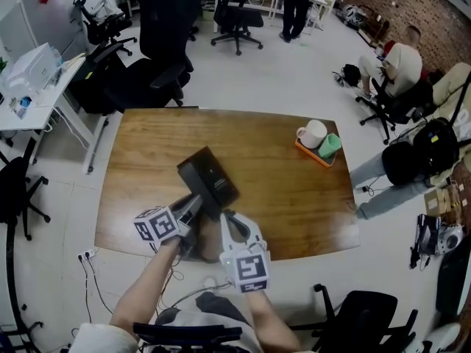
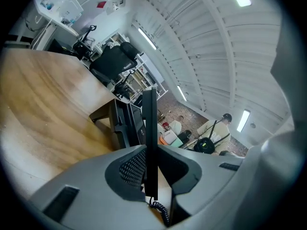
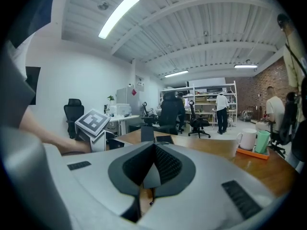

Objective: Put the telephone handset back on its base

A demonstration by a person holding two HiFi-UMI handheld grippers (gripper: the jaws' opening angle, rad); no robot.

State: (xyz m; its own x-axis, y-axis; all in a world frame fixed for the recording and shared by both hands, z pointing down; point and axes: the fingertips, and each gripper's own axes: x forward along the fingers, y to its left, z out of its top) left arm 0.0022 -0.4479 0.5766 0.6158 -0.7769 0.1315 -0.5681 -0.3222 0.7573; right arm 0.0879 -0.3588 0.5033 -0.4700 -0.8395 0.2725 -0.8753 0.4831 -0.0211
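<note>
left gripper: [image 2: 152, 166] clamping the handset [image 2: 149, 121] edge-on between its pads, low over the near edge of the table [image 1: 294, 197]
right gripper: [image 3: 152, 169] jaws pressing together with nothing between them, hovering just right of the left one
handset: being held on the near side of the base, not yet seated
base: [image 1: 210, 179] sitting left of table centre, just beyond both grippers, lying at an angle to them
cord: [image 2: 160, 211] coiling out below the handset's near end
risk 1: the pads are pinching a thin edge, so the handset is likely twisting or slipping once it is touching the cradle
risk 2: the base is lying skewed to the approach, so the handset may be landing crooked and rocking off
risk 3: the cord may be snagging under the handset or tugging the base across the smooth wood, and nothing is steadying the base
left gripper view only: showing the grip and the cord, which the head view is not showing clearly
head view only: showing the base's angle and both grippers beside it, plus mug [image 1: 313, 133] and green cup [image 1: 330, 145] sitting far right, well apart
right gripper view only: showing its own closed jaws
</note>
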